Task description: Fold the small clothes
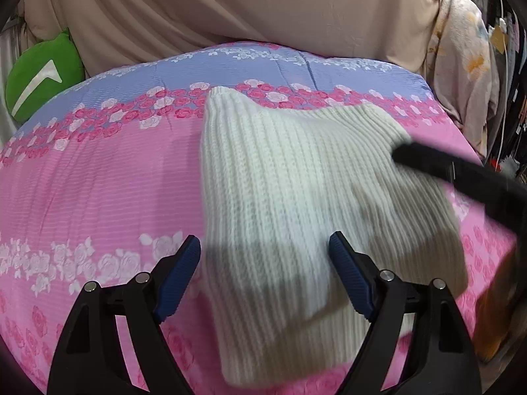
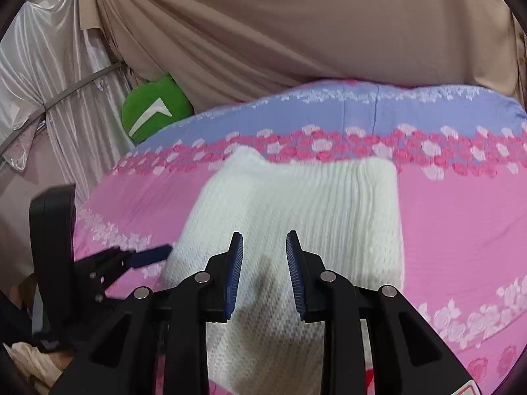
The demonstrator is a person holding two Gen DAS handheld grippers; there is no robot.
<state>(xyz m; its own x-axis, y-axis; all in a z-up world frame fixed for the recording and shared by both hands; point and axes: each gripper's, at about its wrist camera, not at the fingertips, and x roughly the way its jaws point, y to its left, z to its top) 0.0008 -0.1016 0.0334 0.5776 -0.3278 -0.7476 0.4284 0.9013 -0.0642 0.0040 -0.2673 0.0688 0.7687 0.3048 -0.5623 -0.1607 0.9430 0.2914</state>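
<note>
We find the white ribbed knit garment (image 1: pixel 296 197) lying flat on the pink floral bedspread (image 1: pixel 98 181), and we judge it light, soft and stretchy, apt to sag and slide on itself, so it is best pinched at a corner or along a doubled edge. The left gripper (image 1: pixel 265 256) hovers over its near edge with fingers wide apart and nothing between them; the right gripper (image 2: pixel 264 263) sits above the knit, fingers narrowly apart, gripping nothing. No containers are in view.

A green cushion (image 2: pixel 154 107) sits behind the floral bedspread (image 2: pixel 461 214), under beige drapery (image 2: pixel 280 26).
</note>
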